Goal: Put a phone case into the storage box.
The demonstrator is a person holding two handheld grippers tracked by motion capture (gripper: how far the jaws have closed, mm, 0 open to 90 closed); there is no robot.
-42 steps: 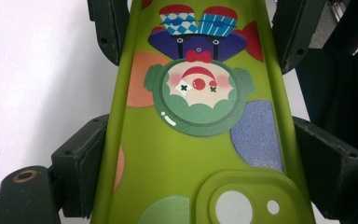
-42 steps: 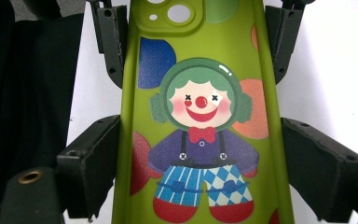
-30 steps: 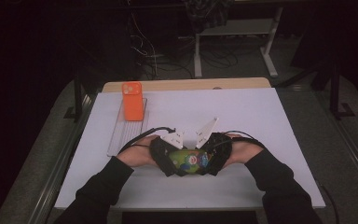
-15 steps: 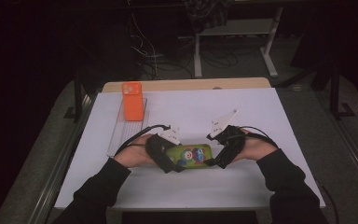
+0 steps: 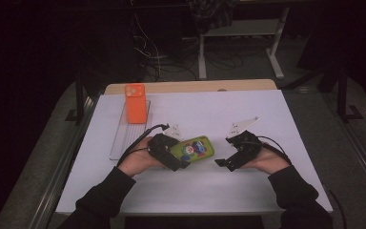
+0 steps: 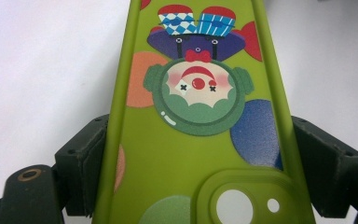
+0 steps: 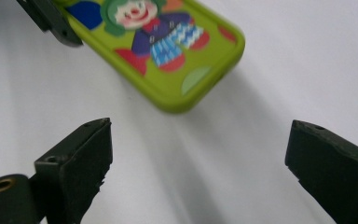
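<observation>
Green case (image 5: pixel 196 148) at desk (image 5: pixel 267 191) centre, lifted off the white surface, clown print up. Pinched across its long edges, at the camera-hole end, by left gripper (image 5: pixel 177 160); both pads pressed against the sides in the left gripper view. Right gripper (image 5: pixel 223 163) at 3 o'clock of the case, just beside its free end, not touching, jaws spread wide. Orange phone (image 5: pixel 135 102) upright on a flat grey tray (image 5: pixel 124 138) at 10 o'clock, well apart, untouched. Judged: case picked up and in one-gripper hold; fitting onto phone probably left to do.
</observation>
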